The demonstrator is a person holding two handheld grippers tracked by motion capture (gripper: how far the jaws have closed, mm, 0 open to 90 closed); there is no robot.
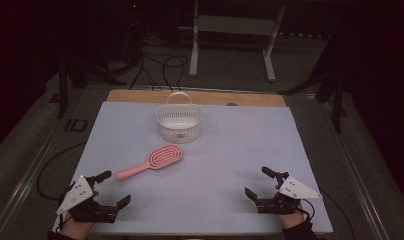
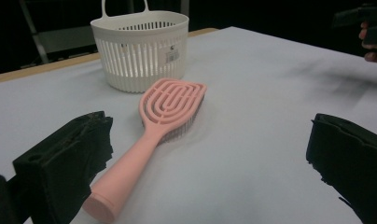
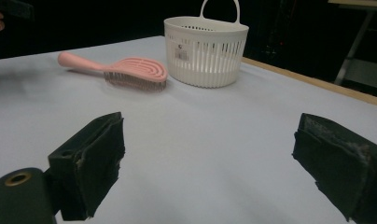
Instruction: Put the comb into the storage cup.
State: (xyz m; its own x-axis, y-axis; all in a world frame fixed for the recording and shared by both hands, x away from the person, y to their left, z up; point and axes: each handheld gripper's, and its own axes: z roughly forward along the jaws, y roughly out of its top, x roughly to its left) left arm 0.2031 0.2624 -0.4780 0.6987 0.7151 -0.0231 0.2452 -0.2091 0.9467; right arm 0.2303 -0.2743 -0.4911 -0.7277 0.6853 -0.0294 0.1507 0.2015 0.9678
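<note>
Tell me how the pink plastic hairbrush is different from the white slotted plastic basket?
The pink plastic hairbrush lies flat, bristles down; the white slotted plastic basket stands upright. The hairbrush is long and low with a straight handle; the basket is round, taller, with a loop handle. Both rest apart on the pale table cover.

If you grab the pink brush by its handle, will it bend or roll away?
The brush looks like stiff plastic, so it probably won't bend. It lies bristles down on a wide head, so rolling seems unlikely. Its smooth handle might slip.

A pink vented hairbrush [image 1: 151,162] lies bristles down, left of the surface's centre, handle toward the near-left corner.
</note>
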